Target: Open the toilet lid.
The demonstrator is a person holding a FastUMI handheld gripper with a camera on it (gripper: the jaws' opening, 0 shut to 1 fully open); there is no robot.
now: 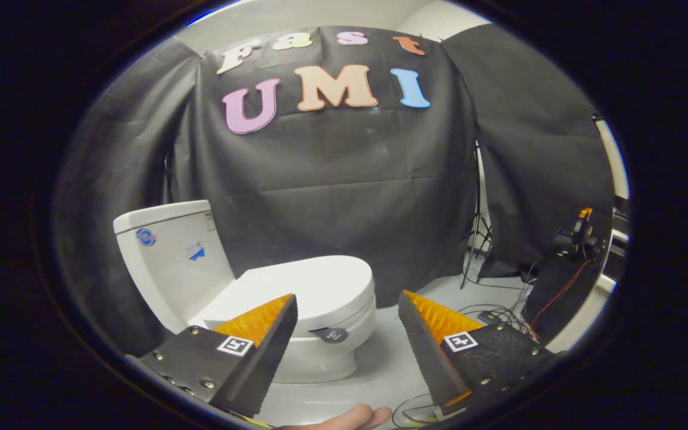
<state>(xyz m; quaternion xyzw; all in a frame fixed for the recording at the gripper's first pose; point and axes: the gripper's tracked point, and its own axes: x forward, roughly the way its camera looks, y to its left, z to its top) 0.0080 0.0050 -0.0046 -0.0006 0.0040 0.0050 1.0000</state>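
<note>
- My gripper (347,334) has its two fingers spread wide apart, with nothing between them but open air and the pale floor (380,370) below.
- The left finger (260,340) overlaps the near left part of the toilet in my view; I cannot tell whether it touches it, and it looks to be in front of it rather than on it.
- The right finger (424,343) hangs over bare floor, well apart from the toilet.
- The toilet (296,316) stands ahead and to the left of the fingers, white, with its bowl facing right and toward me.
- The toilet lid (314,286) lies flat and closed on the bowl, smooth and white, its rounded front edge toward the gap between my fingers.
- A small dark tag (331,334) sticks out from under the lid's front rim, just beside the tip of my left finger.
- The tank (168,257) rises at the far left end of the toilet, against the black cloth wall (344,191), with two small blue stickers on its side.
- To the right, beyond my right finger, a tangle of cables (499,313) lies on the floor.
- A thin stand (478,239) rises at the seam of the cloth, far right of the toilet.
- A dark piece of equipment with an orange part (580,233) sits farther right, a red wire running down from it.
- The tip of my hand (344,419) shows nearest of all, below the gap between the fingers.
</note>
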